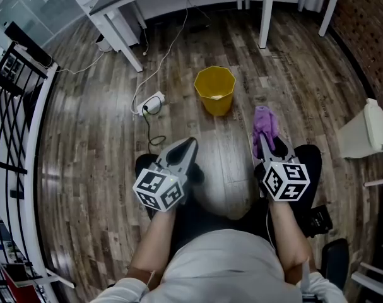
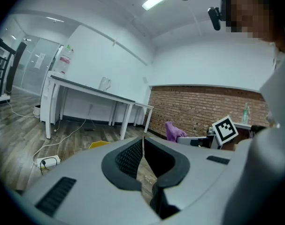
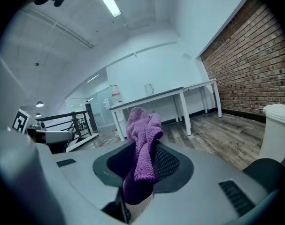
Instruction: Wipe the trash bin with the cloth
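The yellow trash bin (image 1: 214, 90) stands open and upright on the wood floor, ahead of both grippers; its rim (image 2: 99, 144) peeks over the left gripper's body. My right gripper (image 1: 265, 145) is shut on a purple cloth (image 1: 265, 124), which sticks up out of the jaws (image 3: 142, 125) and hangs over one pad. It sits to the right of the bin and nearer to me. My left gripper (image 1: 190, 145) is shut with nothing in it, its tips (image 2: 143, 139) meeting, just short of the bin.
A white lidded bin (image 1: 368, 131) stands at the right. A white power strip (image 1: 152, 101) with cables lies left of the yellow bin. White table legs (image 1: 264, 14) rise behind it, and a black railing (image 1: 14, 106) runs along the left.
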Demonstrator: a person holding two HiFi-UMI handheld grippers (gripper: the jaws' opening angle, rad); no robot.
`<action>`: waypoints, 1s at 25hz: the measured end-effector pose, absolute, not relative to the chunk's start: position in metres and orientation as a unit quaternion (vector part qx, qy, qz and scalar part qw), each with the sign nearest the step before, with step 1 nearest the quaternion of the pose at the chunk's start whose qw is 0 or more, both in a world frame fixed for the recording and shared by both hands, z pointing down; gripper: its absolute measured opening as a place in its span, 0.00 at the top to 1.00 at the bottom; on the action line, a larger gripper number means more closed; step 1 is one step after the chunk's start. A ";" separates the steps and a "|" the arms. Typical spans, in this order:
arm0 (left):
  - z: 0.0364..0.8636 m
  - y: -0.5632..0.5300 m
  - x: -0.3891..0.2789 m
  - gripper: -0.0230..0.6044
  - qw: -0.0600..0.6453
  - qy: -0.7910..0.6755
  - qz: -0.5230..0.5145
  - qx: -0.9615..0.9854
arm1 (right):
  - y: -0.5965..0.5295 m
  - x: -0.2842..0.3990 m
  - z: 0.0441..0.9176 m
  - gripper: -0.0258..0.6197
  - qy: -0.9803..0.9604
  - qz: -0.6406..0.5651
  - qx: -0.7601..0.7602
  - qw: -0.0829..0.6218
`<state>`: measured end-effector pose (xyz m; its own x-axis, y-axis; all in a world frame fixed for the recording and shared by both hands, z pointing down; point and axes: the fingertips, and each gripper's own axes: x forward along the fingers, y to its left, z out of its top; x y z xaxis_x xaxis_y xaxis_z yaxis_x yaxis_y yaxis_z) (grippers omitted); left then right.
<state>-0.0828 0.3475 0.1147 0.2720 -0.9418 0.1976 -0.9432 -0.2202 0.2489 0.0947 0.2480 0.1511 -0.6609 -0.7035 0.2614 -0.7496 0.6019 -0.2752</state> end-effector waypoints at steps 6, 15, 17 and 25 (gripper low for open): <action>0.111 0.346 -0.082 0.94 0.161 -0.600 0.001 0.784 | 0.246 0.094 0.148 0.79 -0.892 0.183 0.408 0.064; 0.104 0.340 -0.081 0.94 0.156 -0.592 -0.002 0.791 | 0.239 0.089 0.143 0.79 -0.894 0.182 0.403 0.069; 0.103 0.337 -0.081 0.94 0.156 -0.589 -0.002 0.793 | 0.234 0.088 0.139 0.79 -0.894 0.181 0.404 0.067; 0.110 0.309 -0.091 0.94 0.169 -0.581 -0.004 0.796 | 0.210 0.073 0.142 0.79 -0.893 0.186 0.403 0.078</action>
<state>-0.0912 0.3094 0.1101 0.3260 -0.9259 0.1908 -0.9235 -0.2687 0.2738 0.0734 0.2103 0.1419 -0.6632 -0.6904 0.2891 -0.7484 0.6059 -0.2697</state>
